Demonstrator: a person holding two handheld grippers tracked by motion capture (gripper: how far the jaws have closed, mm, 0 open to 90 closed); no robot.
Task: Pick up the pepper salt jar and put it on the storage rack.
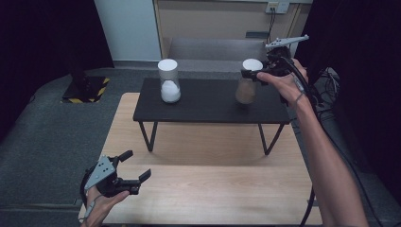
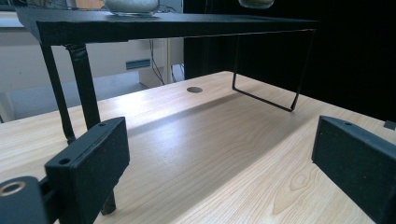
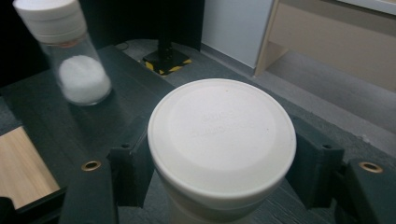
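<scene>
- White-lidded jar (image 1: 248,81) of brownish contents sits near the right end of the black riser shelf (image 1: 208,109), with the right gripper (image 1: 254,74) closed on it just under the lid.
- Second jar (image 1: 169,80), holding white powder, stands well apart to the left.
- Left gripper (image 1: 136,165) hovers wide open and empty over the wooden table (image 1: 213,189), near its front-left edge.

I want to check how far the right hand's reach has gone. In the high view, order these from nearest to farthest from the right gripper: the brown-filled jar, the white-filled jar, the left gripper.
1. The brown-filled jar: between the jaws of the right gripper, on the black shelf's right end.
2. The white-filled jar: on the shelf's left part.
3. The left gripper: over the wooden table's near left corner.
</scene>
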